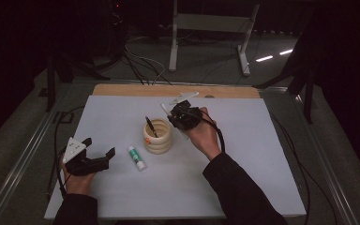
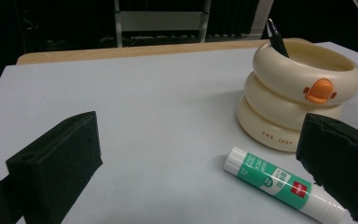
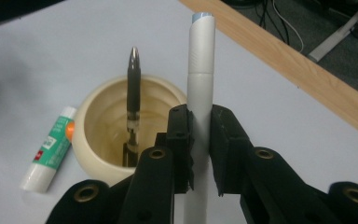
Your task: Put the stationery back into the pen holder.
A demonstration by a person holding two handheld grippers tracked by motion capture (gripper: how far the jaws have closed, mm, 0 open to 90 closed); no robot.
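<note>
A cream ring-stacked pen holder (image 1: 158,137) (image 2: 299,98) (image 3: 121,126) with an orange duck bill stands mid-table, a black pen (image 1: 150,126) (image 3: 132,102) leaning inside it. My right gripper (image 1: 177,114) (image 3: 200,140) hovers just right of the holder, shut on a pale grey marker (image 3: 200,88) (image 1: 166,109) that sticks out past the jaws. A green and white glue stick (image 1: 136,157) (image 2: 282,183) (image 3: 49,149) lies on the table left of the holder. My left gripper (image 1: 98,150) (image 2: 205,154) rests at the front left, open, nothing between its pads.
The white mat (image 1: 243,154) covers the table, with a wooden strip (image 1: 168,90) along its far edge. Cables (image 1: 300,164) trail off both sides. A white desk frame (image 1: 211,28) stands on the floor beyond.
</note>
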